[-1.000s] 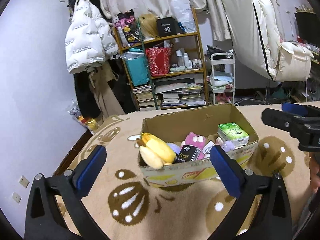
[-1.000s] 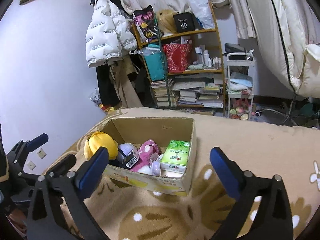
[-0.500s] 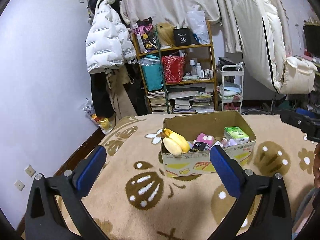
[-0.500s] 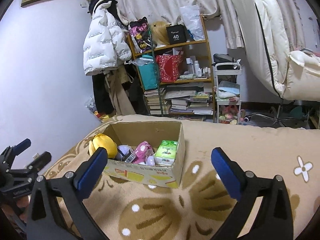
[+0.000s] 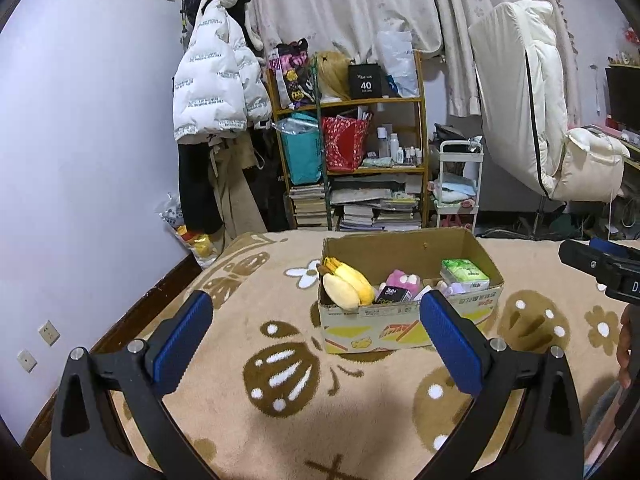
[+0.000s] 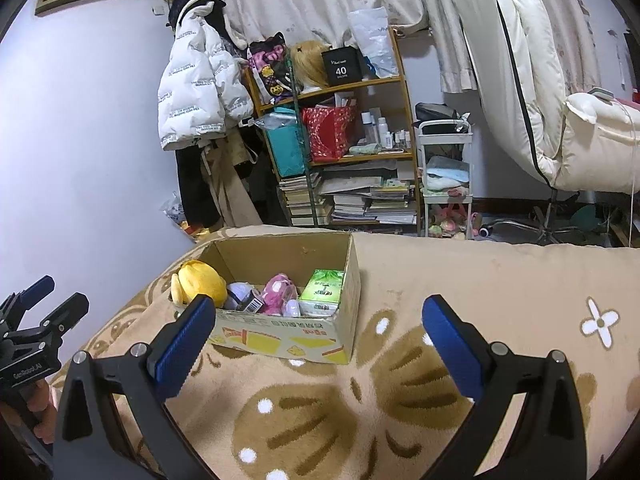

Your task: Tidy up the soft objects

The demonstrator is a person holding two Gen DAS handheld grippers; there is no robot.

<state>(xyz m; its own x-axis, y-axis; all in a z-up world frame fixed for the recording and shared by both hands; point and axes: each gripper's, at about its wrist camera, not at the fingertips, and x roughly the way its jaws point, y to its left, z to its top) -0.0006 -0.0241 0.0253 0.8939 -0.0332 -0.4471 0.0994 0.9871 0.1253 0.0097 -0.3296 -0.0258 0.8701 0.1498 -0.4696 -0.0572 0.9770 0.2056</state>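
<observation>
An open cardboard box (image 5: 404,322) (image 6: 286,330) rests on a tan patterned blanket (image 5: 280,412). Inside lie a yellow banana plush (image 5: 346,286) (image 6: 200,282), a pink plush (image 5: 402,280) (image 6: 278,292), a green tissue pack (image 5: 464,274) (image 6: 324,290) and a small black packet (image 5: 390,294). My left gripper (image 5: 316,338) is open and empty, held back from the box. My right gripper (image 6: 316,338) is also open and empty, likewise short of the box. Each gripper shows at the edge of the other's view.
Behind the bed stand a cluttered wooden shelf (image 5: 352,160) with books and bags, a white trolley (image 5: 458,184), hanging coats (image 5: 216,92) and a white chair (image 5: 560,140). The bed's left edge drops to the wall (image 5: 80,160). A hand (image 6: 40,404) holds the other gripper.
Both grippers have pulled back from the box, which looks smaller and farther now. Both stay open and empty. The box contents have not moved.
</observation>
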